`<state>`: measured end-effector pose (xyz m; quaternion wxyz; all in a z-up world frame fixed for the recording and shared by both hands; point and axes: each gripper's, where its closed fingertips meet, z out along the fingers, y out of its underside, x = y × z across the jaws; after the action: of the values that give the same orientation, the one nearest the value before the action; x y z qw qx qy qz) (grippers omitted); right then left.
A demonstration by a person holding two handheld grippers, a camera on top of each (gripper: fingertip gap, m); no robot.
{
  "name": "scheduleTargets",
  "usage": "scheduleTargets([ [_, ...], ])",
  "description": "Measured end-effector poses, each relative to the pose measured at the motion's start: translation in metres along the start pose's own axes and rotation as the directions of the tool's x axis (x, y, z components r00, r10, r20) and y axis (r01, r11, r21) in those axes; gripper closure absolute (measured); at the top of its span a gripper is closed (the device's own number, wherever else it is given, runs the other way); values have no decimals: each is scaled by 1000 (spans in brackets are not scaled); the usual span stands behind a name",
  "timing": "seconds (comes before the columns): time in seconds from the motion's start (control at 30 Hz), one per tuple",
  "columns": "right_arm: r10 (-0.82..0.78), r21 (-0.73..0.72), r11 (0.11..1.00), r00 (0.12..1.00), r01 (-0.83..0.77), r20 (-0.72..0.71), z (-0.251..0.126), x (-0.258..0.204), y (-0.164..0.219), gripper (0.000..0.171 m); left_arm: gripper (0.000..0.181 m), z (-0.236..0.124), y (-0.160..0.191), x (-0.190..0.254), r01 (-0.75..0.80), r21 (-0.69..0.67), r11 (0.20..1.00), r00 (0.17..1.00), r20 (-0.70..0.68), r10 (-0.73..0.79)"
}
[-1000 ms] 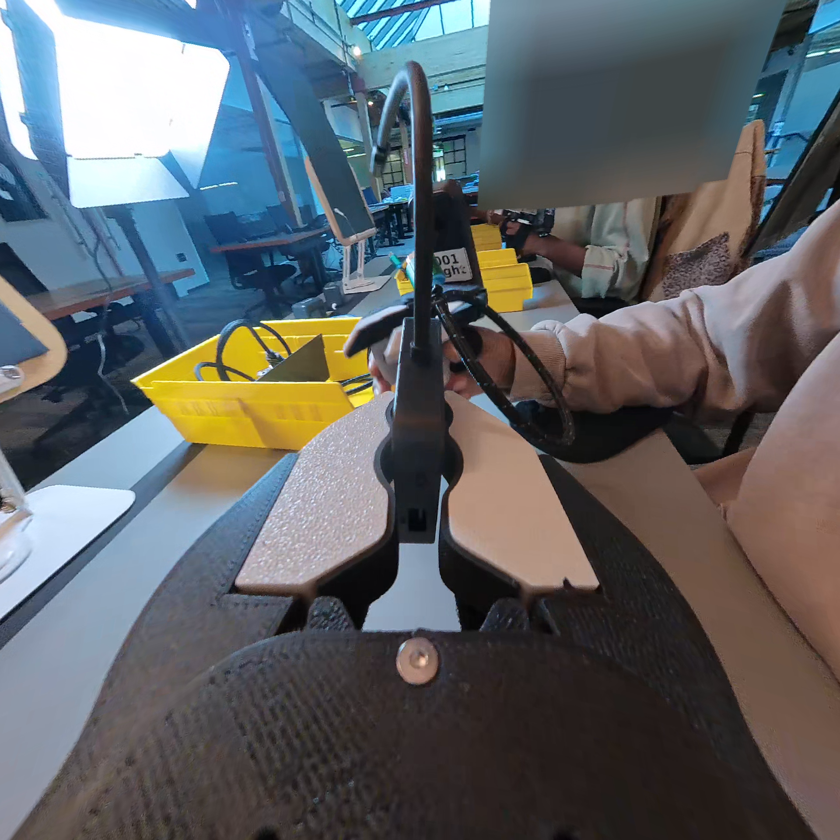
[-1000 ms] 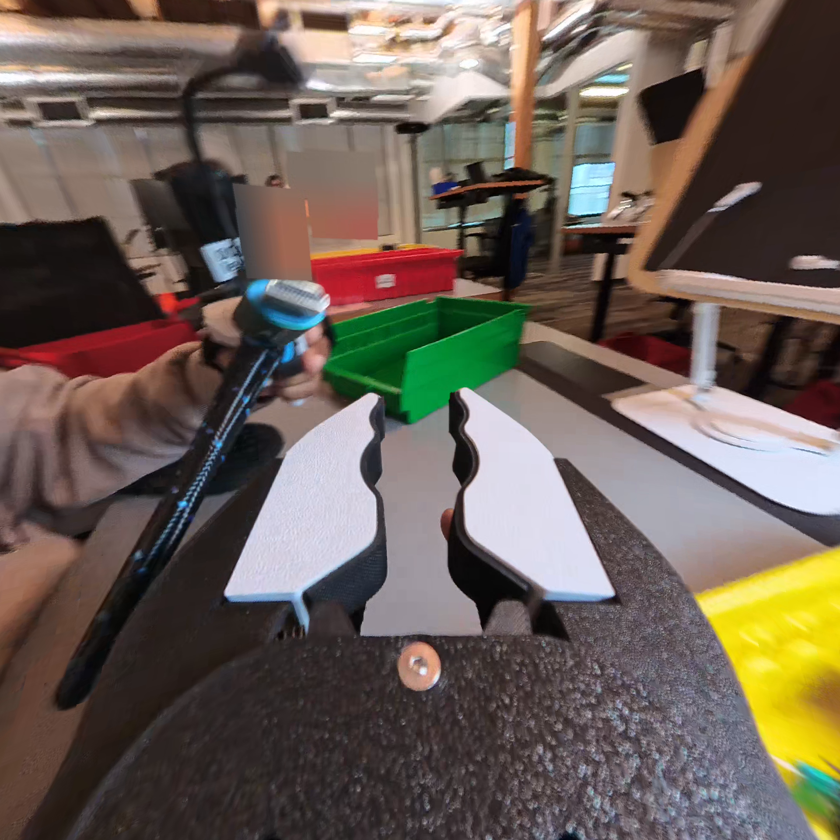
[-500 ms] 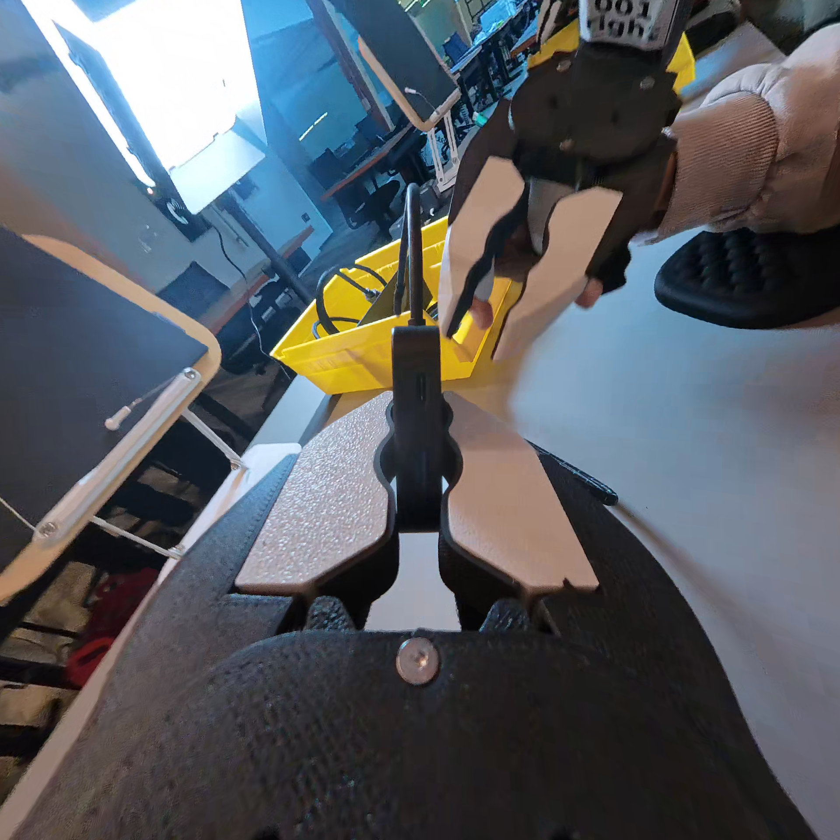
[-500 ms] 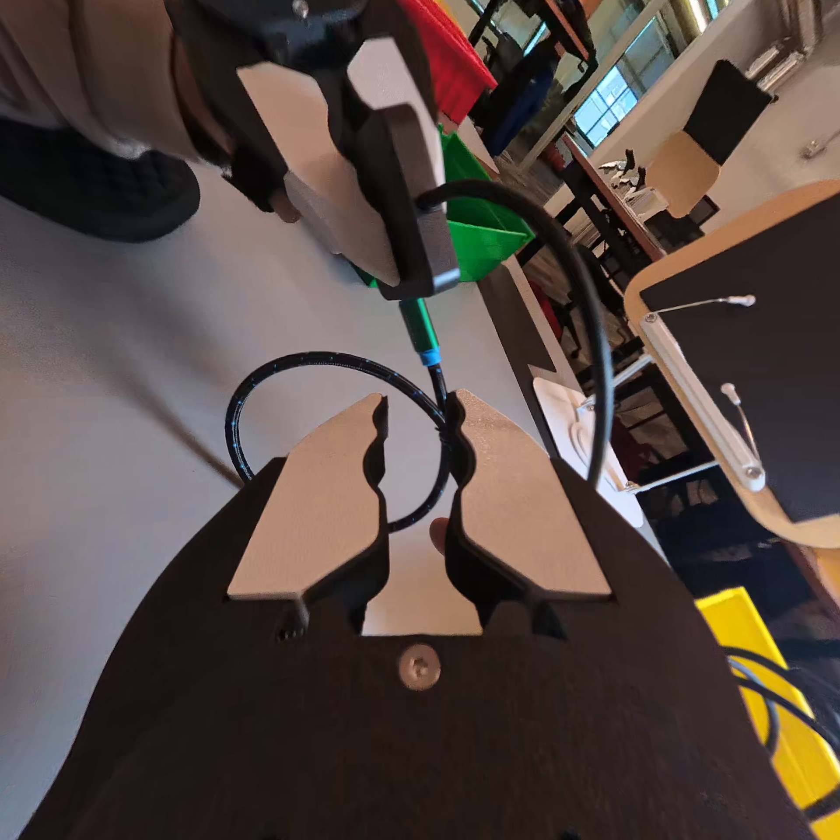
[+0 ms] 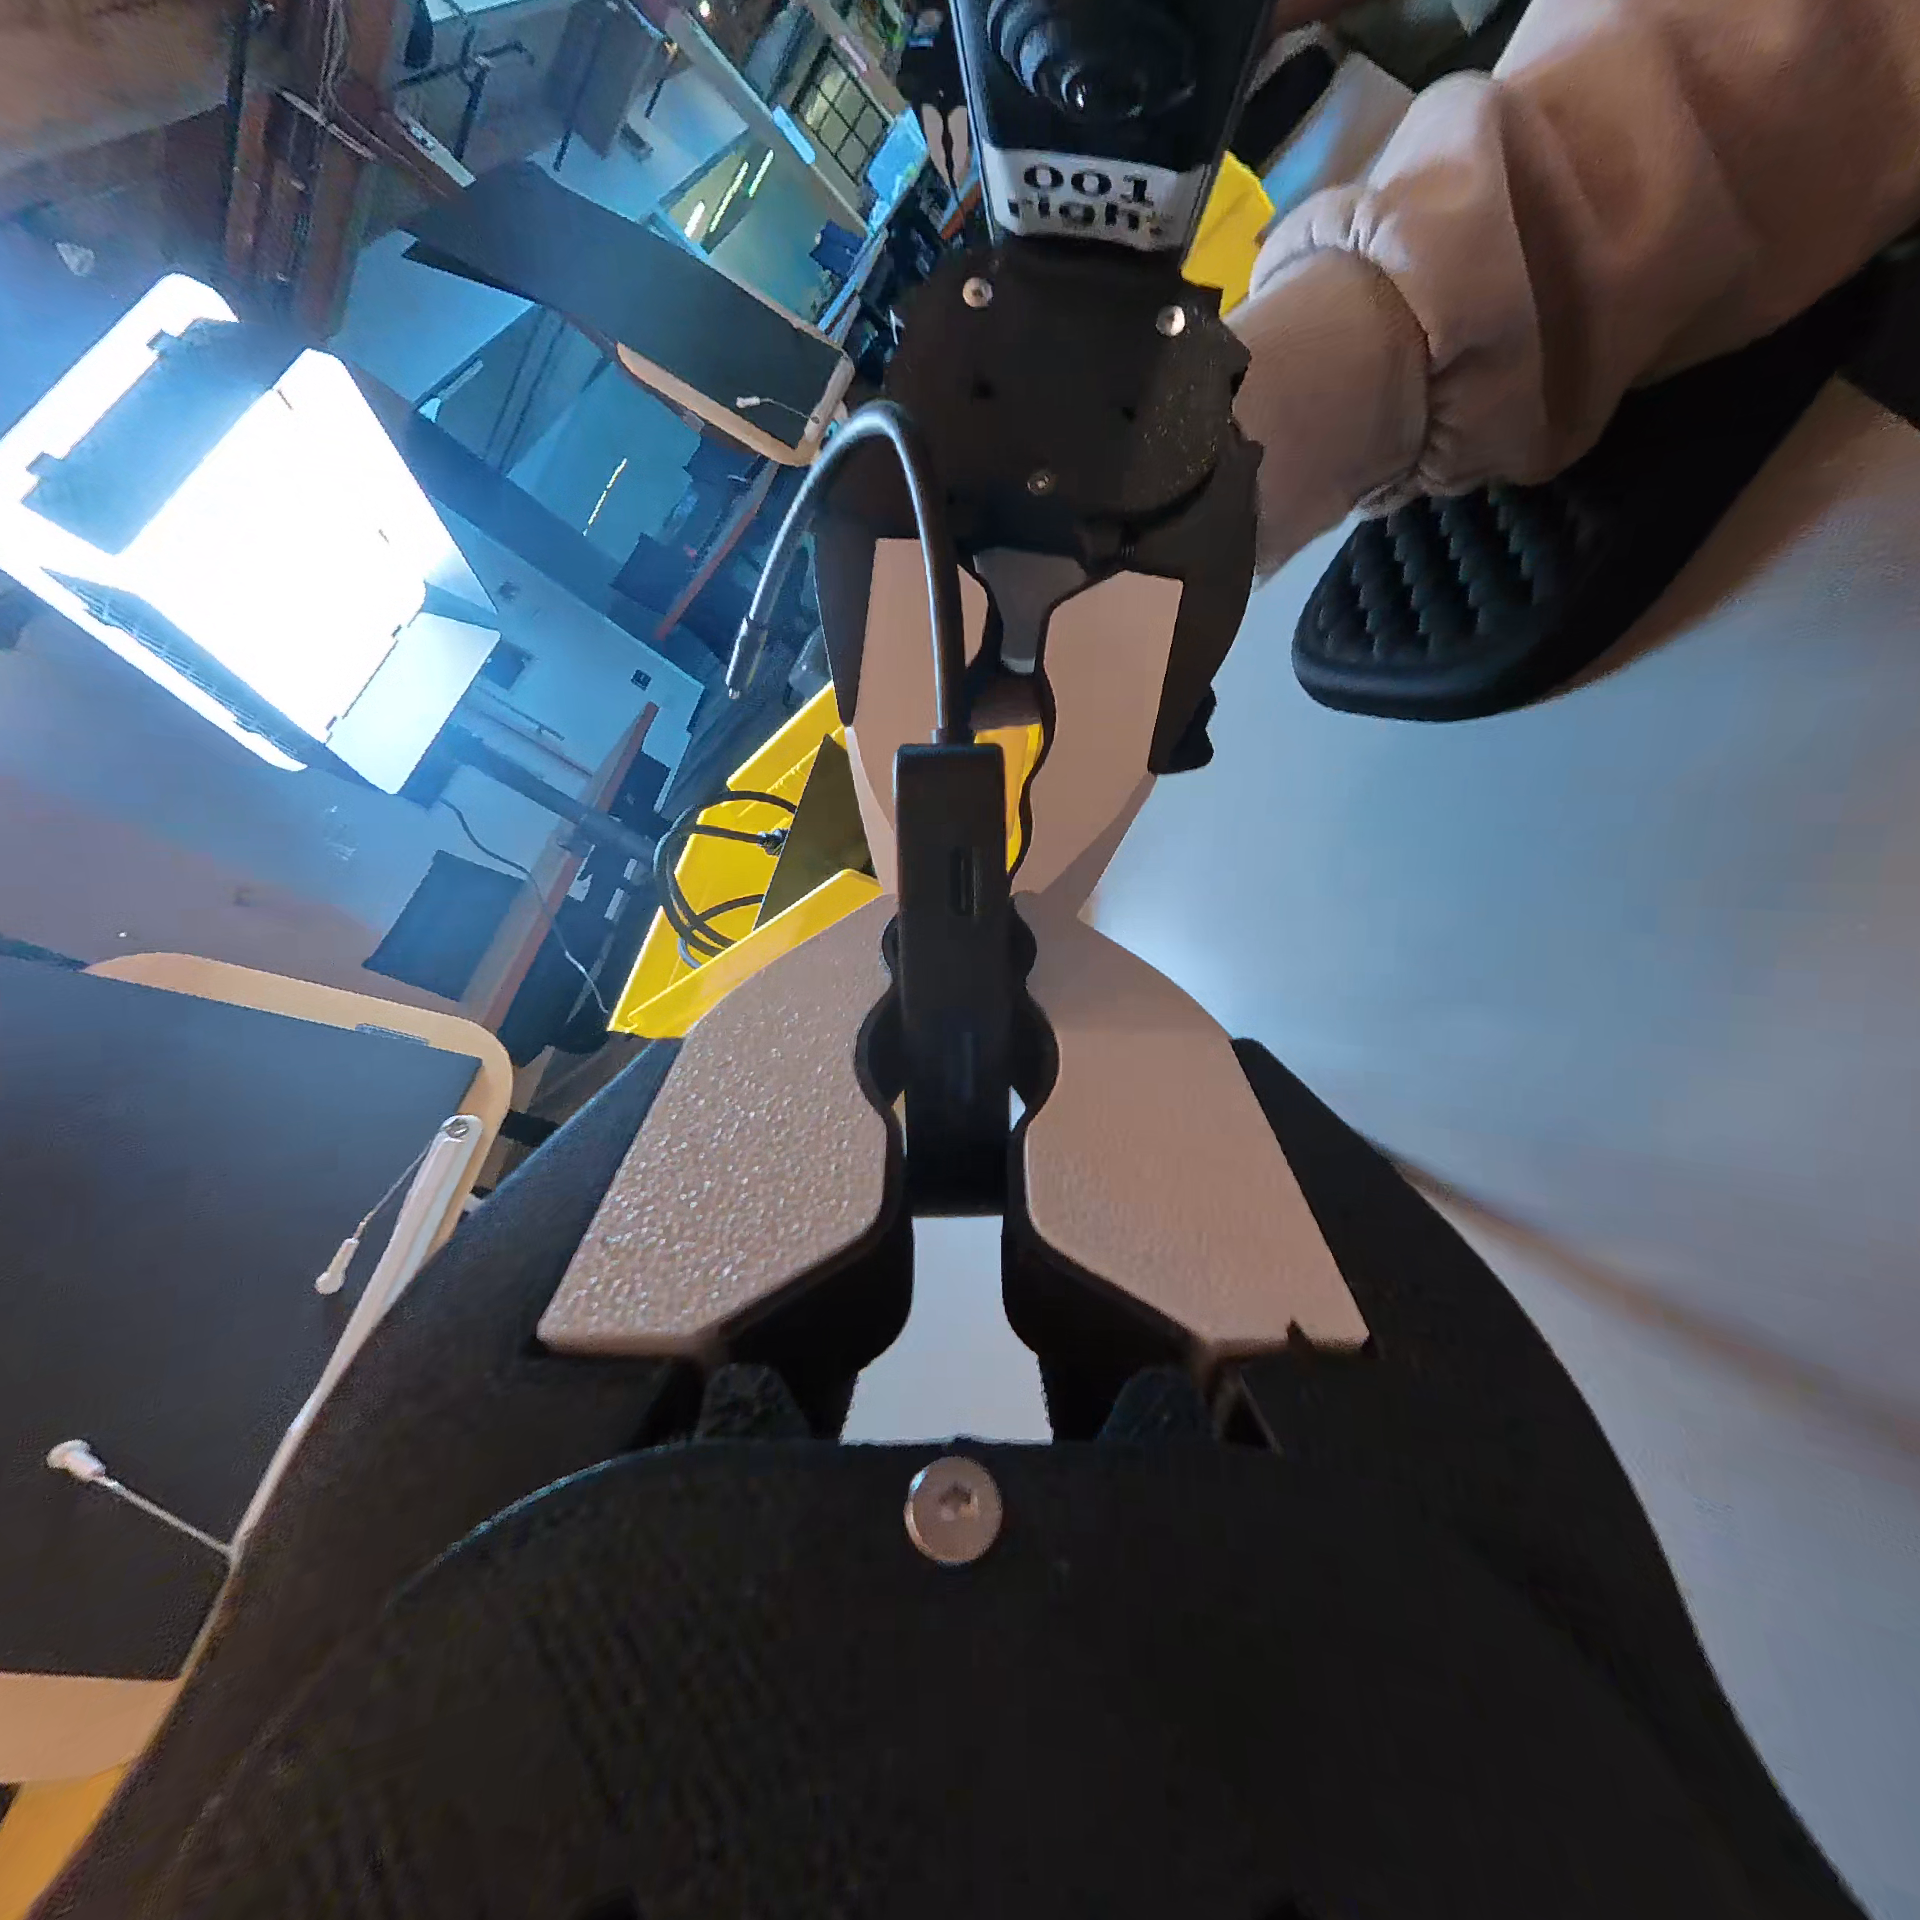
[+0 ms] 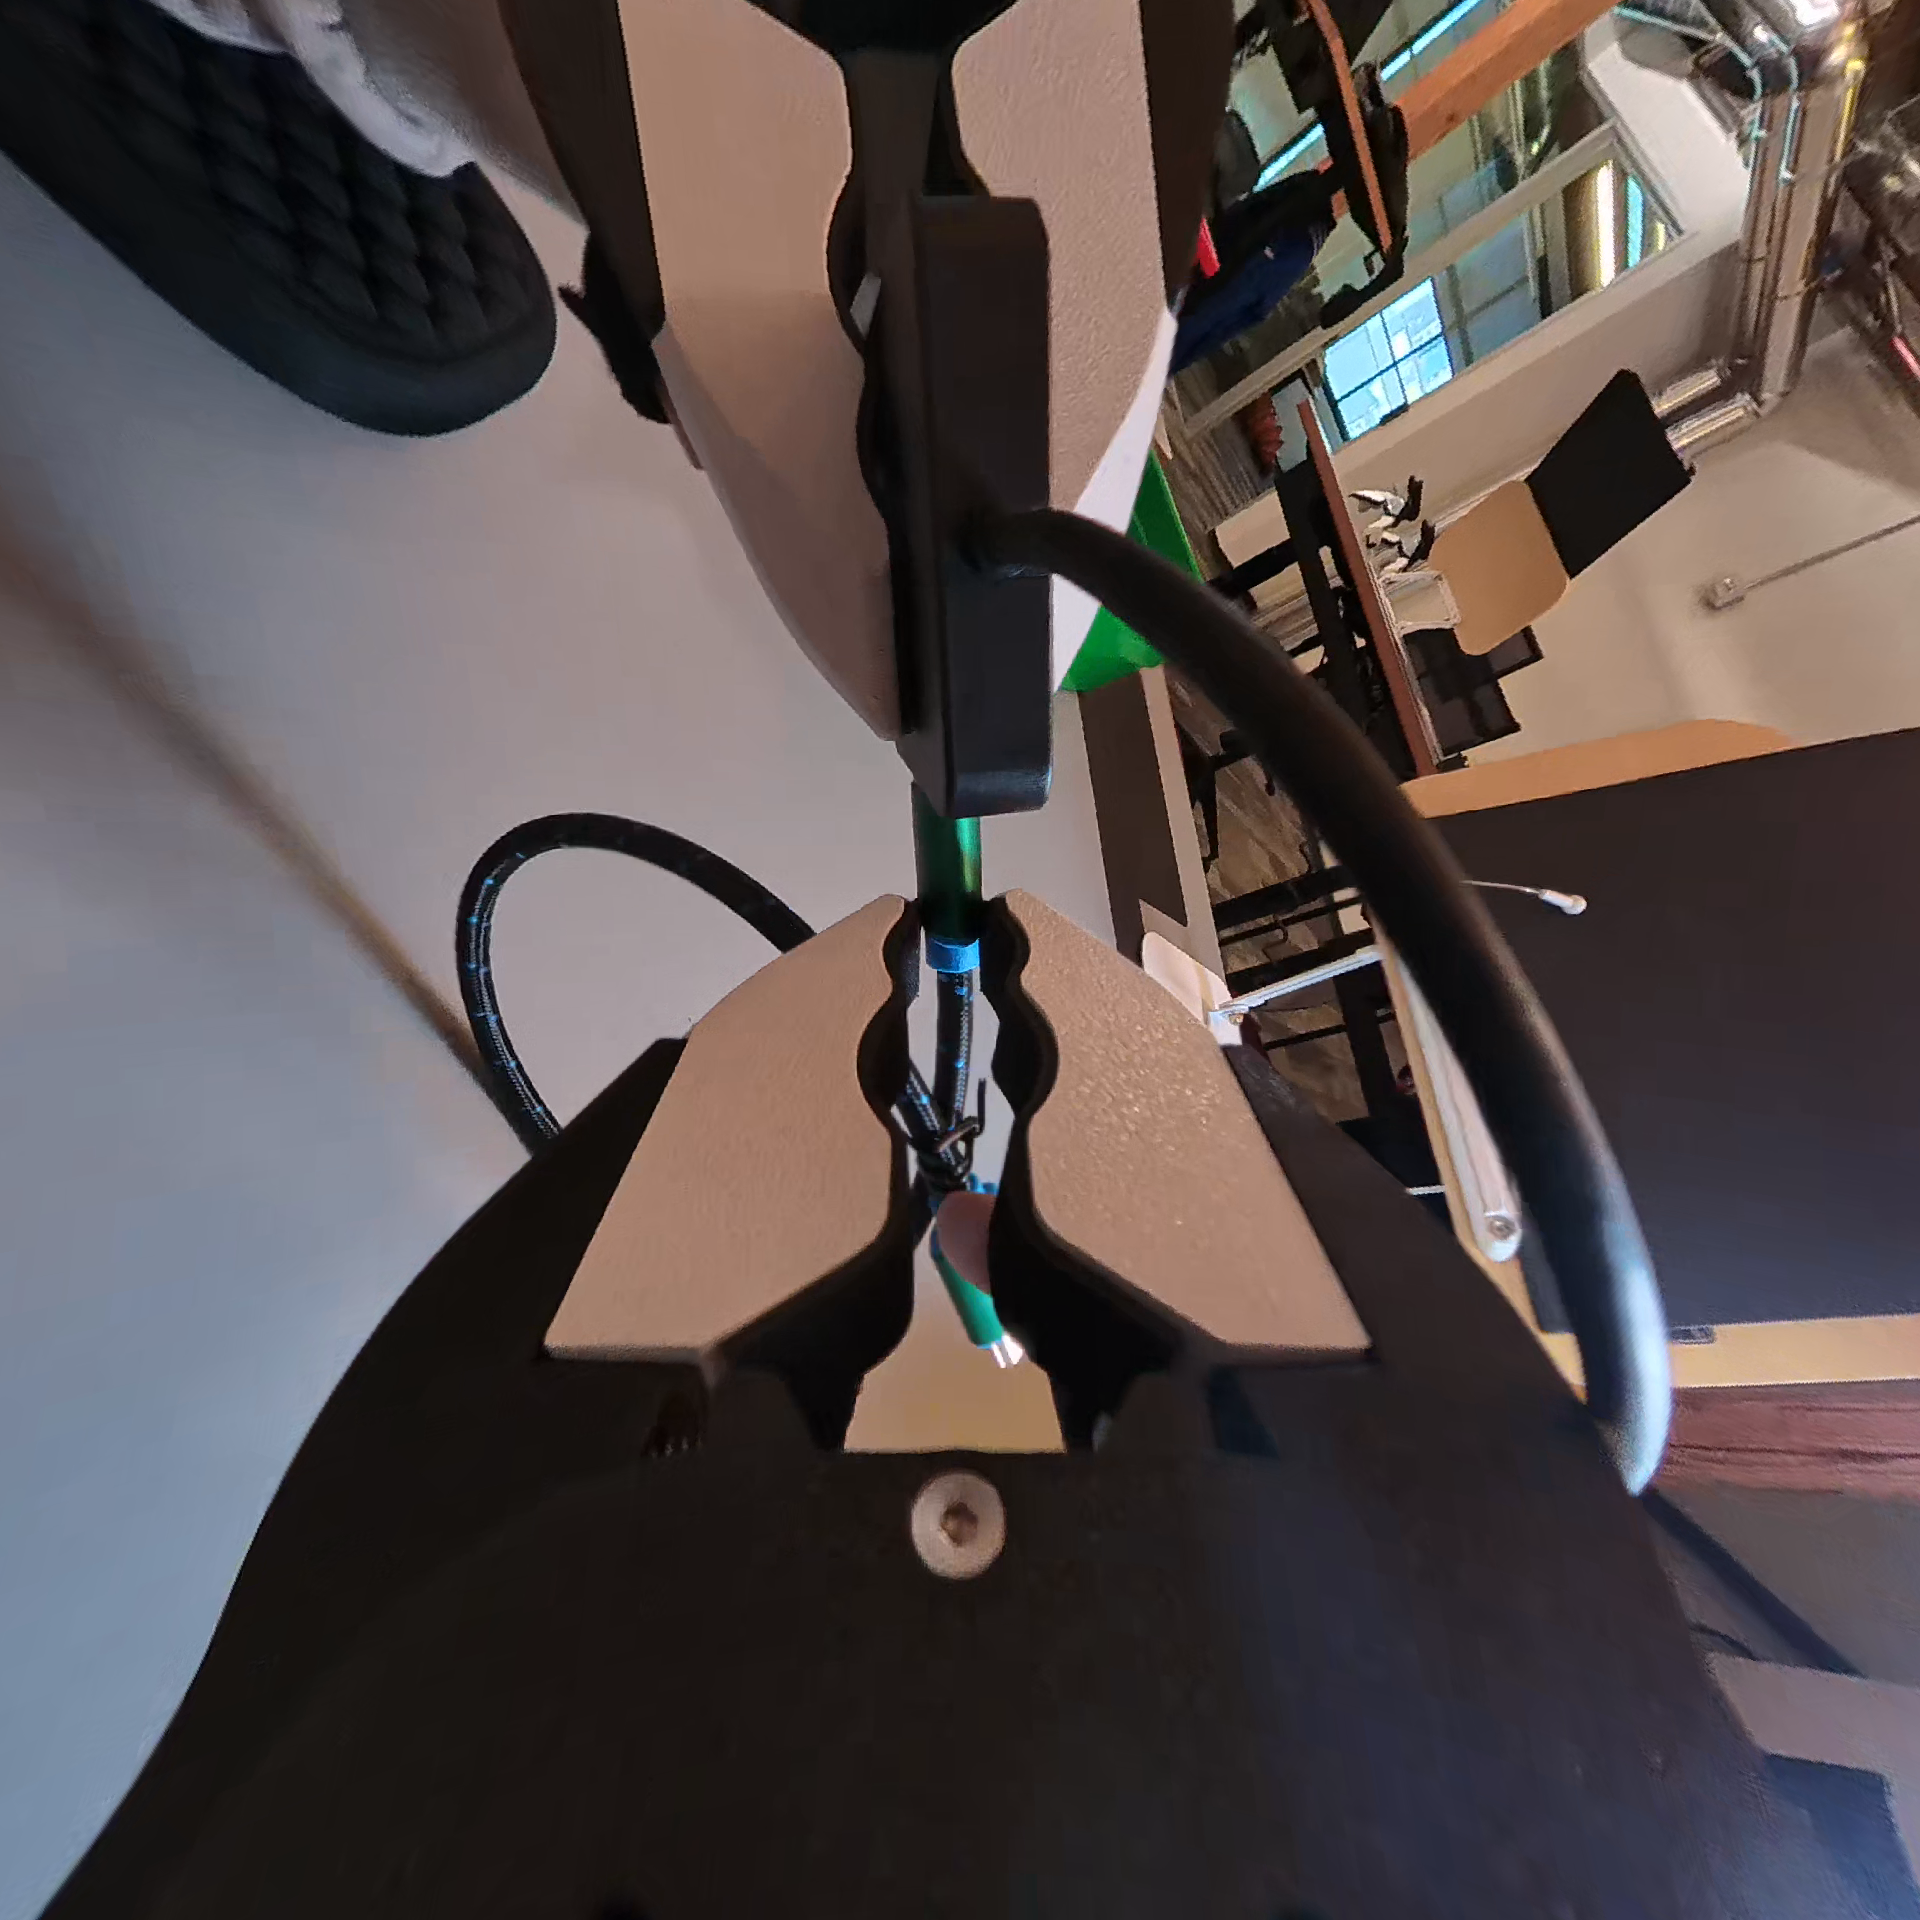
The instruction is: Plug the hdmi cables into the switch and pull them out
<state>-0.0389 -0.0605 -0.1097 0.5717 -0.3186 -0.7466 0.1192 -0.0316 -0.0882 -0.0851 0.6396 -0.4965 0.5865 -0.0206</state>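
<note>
Looks like they're mid-plug: the left gripper (image 5: 954, 1039) is clamping the black switch (image 5: 951, 935) upright at 12 o'clock, while the right gripper (image 6: 951, 997) is pinching the green hdmi cable (image 6: 948, 868) plug into its underside, so unplugging's still to come.

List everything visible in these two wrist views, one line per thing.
HDMI switch: one, black, held above the table, a thick black cable leaving its side.
HDMI cable: one, black braided with blue flecks, green plug with blue collar meeting the switch's end, looping over the table.
Yellow bin: one, far table edge, black cables inside.
Green bin: one, behind the switch.
Table: one, grey.
Black textured pad: one, under the sleeve.
Left gripper: shut on the switch.
Right gripper: shut on the cable's plug.
Sleeve: beige.
</note>
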Motion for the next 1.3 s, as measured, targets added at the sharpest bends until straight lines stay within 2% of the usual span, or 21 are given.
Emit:
scheduleTargets([
  [0.23, -42, 2, 999, 998, 42, 55, -12, -1, -13, 160, 167, -11, -11, 0, -38, -17, 999, 999, -32, 38],
  [0.27, -49, -53, 997, 996, 53, 73, -14, -2, -6, 161, 166, -13, -14, 0, -42, -12, 999, 999, -33, 42],
  [0.3, -70, -233, 968, 993, 90, 94, -17, -1, 28, 161, 167, -24, -25, -12, -39, 45, 998, 999, 24, 38],
  [0.33, -50, -281, 957, 996, 68, 71, -23, 4, 52, 161, 167, -45, -39, -30, -10, 102, 995, 997, 83, 1],
  [0.37, 39, -199, 980, 997, -26, 64, -31, 8, 53, 160, 167, -67, -51, -47, -3, 141, 990, 990, 138, -17],
  [0.43, 87, -102, 990, 993, -95, -79, -54, 44, 43, 160, 167, -90, -58, -57, -8, 150, 989, 982, 190, -21],
  [0.53, 90, -65, 991, 951, -114, -296, -91, 106, 31, 160, 167, -89, -46, -67, 73, 185, 980, 963, 243, -118],
  [0.67, 30, -213, 964, 859, -161, -511, -123, 177, 69, 160, 167, -77, -10, -80, 260, 199, 945, 925, 229, -303],
  [0.8, 93, -436, 834, 866, -337, -492, -113, 188, 157, 160, 167, -66, 15, -77, 354, 183, 917, 894, 221, -389],
  [0.87, 232, -513, 717, 855, -473, -463, -102, 170, 207, 160, 167, -65, 17, -78, 386, 205, 900, 881, 209, -425],
  [0.9, 354, -525, 634, 817, -568, -455, -97, 156, 228, 160, 167, -64, 16, -78, 399, 219, 891, 874, 203, -441],
  [0.93, 451, -491, 567, 748, -661, -487, -93, 149, 245, 160, 167, -64, 16, -78, 412, 229, 882, 868, 197, -457],
  [0.97, 538, -403, 541, 672, -738, -509, -89, 149, 253, 161, 167, -63, 17, -79, 423, 234, 875, 862, 194, -469],
  [1.03, 755, -202, 414, 459, -888, -469, -87, 149, 257, 160, 166, -62, 19, -77, 431, 227, 873, 860, 188, -474],
  [1.1, 847, -53, 316, 306, -947, -434, -97, 157, 260, 161, 166, -59, 21, -75, 435, 220, 873, 862, 181, -474],
  [1.13, 864, -30, 275, 261, -961, -432, -103, 157, 265, 161, 167, -57, 21, -74, 439, 218, 872, 862, 173, -477],
  [1.2, 858, -75, 219, 228, -973, -461, -109, 146, 278, 160, 167, -53, 22, -70, 449, 212, 868, 861, 157, -484],
  [1.27, 780, -211, 194, 281, -958, -559, -113, 130, 300, 159, 167, -47, 25, -66, 461, 198, 865, 860, 140, -490],
  [1.3, 723, -245, 219, 326, -944, -609, -116, 131, 306, 148, 167, -44, 26, -63, 466, 191, 864, 859, 134, -493],
])
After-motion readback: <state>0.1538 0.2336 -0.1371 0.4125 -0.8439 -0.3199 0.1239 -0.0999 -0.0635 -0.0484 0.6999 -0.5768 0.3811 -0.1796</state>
